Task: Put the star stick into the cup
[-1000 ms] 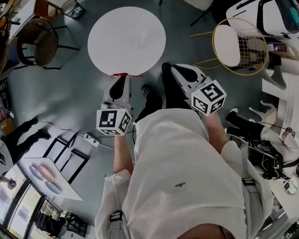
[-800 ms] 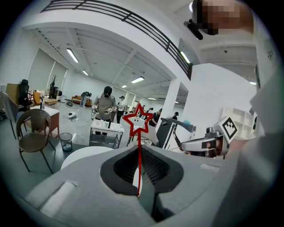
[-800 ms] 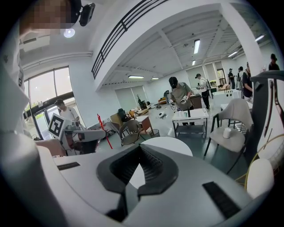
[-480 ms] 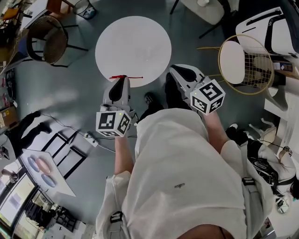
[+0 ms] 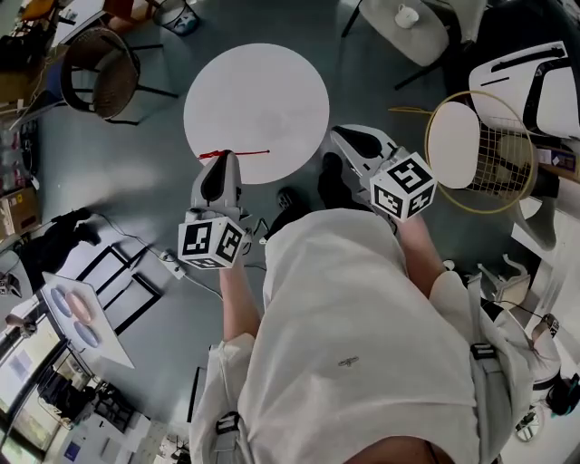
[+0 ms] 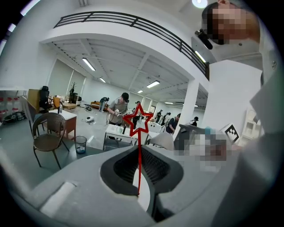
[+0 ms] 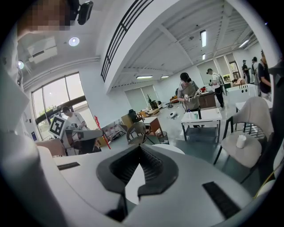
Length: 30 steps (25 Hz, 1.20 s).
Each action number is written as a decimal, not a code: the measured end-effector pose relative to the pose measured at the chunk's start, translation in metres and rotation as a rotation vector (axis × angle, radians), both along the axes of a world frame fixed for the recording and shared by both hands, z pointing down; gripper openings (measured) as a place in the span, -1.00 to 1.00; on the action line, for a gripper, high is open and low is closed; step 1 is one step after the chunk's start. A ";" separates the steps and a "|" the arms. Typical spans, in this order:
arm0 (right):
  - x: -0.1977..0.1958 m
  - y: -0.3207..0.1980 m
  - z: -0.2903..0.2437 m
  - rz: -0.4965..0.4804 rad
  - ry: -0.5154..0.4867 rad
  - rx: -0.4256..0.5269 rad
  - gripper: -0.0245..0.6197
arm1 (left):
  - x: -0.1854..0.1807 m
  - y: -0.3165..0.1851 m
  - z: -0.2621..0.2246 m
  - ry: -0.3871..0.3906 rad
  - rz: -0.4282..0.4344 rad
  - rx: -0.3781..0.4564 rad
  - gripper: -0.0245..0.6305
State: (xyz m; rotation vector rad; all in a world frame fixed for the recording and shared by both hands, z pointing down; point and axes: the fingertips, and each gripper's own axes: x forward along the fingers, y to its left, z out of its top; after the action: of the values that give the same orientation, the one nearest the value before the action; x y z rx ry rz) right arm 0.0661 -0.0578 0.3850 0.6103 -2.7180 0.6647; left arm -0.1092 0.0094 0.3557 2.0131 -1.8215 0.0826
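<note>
Currently held: left gripper (image 5: 218, 165) clamped on the thin red star stick (image 6: 139, 153), pinched near its lower end — star uppermost in the left gripper view.
Right gripper (image 7: 140, 148): jaws together, nothing between them.
Stick's place: over the near edge of the round white table (image 5: 256, 109).
Cup (image 5: 407, 15): white, on a pale seat (image 5: 385, 27) well beyond the table's far right side.
Risk: the thin stick may swivel or slip in the pinch during the carry; a light cup could tip if the stick strikes its rim.
Writing: none legible — only square black-and-white markers on the cubes (image 5: 403, 186).
</note>
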 end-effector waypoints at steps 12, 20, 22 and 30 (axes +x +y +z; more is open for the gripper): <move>0.006 -0.031 0.036 -0.122 0.006 -0.107 -0.90 | 0.002 -0.007 0.013 -0.017 -0.129 -0.074 -0.85; -0.019 -0.029 0.045 -0.132 0.038 -0.131 -0.90 | -0.012 -0.017 0.034 0.026 -0.110 -0.100 -0.85; -0.021 -0.033 0.040 -0.116 0.046 -0.122 -0.90 | -0.015 -0.029 0.032 0.027 -0.082 -0.089 -0.85; -0.050 -0.052 0.015 -0.047 0.068 -0.075 -0.90 | -0.043 -0.073 0.021 0.055 0.025 -0.024 -0.85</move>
State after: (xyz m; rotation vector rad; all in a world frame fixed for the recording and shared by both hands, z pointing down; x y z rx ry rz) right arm 0.0164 -0.1096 0.4004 0.5392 -2.6239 0.7170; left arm -0.1518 -0.0633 0.3769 2.0017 -1.7540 0.0561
